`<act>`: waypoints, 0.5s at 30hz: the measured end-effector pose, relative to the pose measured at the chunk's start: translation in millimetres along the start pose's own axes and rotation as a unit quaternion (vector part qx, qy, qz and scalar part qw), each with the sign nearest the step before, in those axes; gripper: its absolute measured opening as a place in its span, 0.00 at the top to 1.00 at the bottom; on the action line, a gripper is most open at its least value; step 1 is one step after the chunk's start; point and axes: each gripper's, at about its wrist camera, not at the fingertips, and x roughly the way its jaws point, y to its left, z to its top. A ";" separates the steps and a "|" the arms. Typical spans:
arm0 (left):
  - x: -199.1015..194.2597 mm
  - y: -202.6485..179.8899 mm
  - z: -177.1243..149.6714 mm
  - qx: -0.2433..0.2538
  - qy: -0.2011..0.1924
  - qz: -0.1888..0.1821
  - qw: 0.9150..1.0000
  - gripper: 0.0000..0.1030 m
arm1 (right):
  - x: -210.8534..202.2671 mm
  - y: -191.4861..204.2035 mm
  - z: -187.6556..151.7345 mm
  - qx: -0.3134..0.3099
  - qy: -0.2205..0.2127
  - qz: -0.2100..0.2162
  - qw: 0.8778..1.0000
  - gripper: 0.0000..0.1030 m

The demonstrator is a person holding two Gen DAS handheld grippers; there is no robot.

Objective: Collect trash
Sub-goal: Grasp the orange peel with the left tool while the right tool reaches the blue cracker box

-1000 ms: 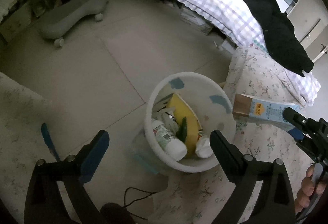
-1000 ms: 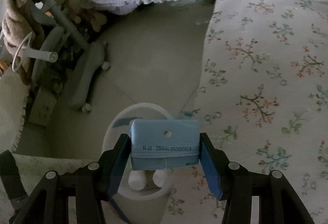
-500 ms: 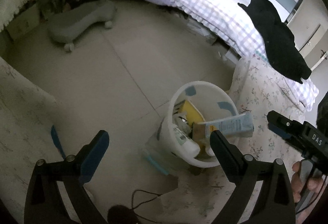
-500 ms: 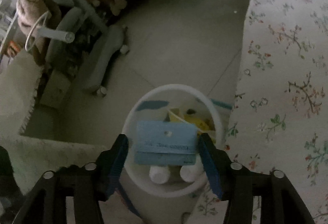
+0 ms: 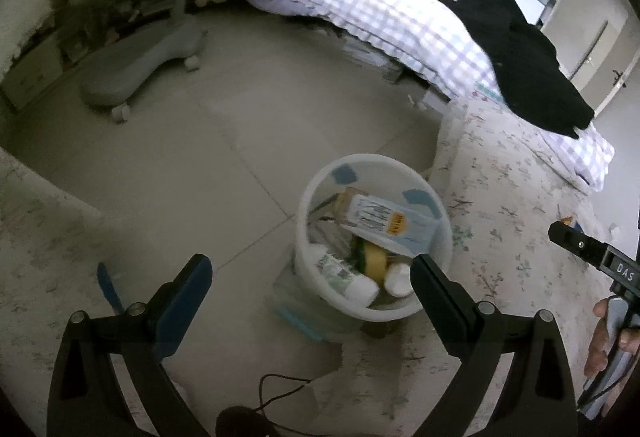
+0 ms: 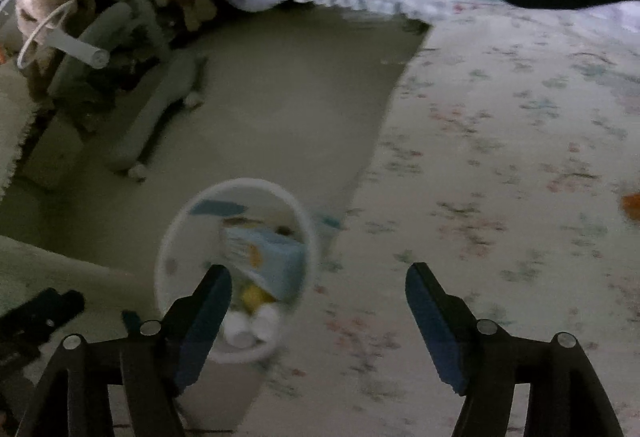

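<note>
Scanning left to right:
Chair base: grey, on the far left of the tiled floor.
Left gripper: jaws spread wide, nothing between them; it hangs above the floor, its right finger just near of the bin.
Bin: white, round, standing on the floor at the edge of the flowered cloth.
Carton: pale blue, lying tilted on top of the other trash inside the bin, on its far side, beyond both sets of jaws.
White bottles: low in the bin, near side.
Right gripper: jaws wide apart and empty; the bin and carton sit just beyond its left finger.
</note>
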 end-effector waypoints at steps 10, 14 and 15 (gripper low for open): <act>11.7 -63.7 -2.7 0.033 0.014 -0.023 0.999 0.02 | -44.1 -80.4 -12.2 0.045 -0.026 -0.053 0.997 0.19; 15.7 -92.0 -5.7 0.044 0.019 -0.038 0.998 0.02 | -57.9 -120.0 -16.9 0.081 -0.035 -0.066 0.994 0.18; 16.8 -98.6 -6.4 0.047 0.020 -0.039 0.998 0.02 | -60.9 -132.9 -18.7 0.094 -0.037 -0.071 0.992 0.18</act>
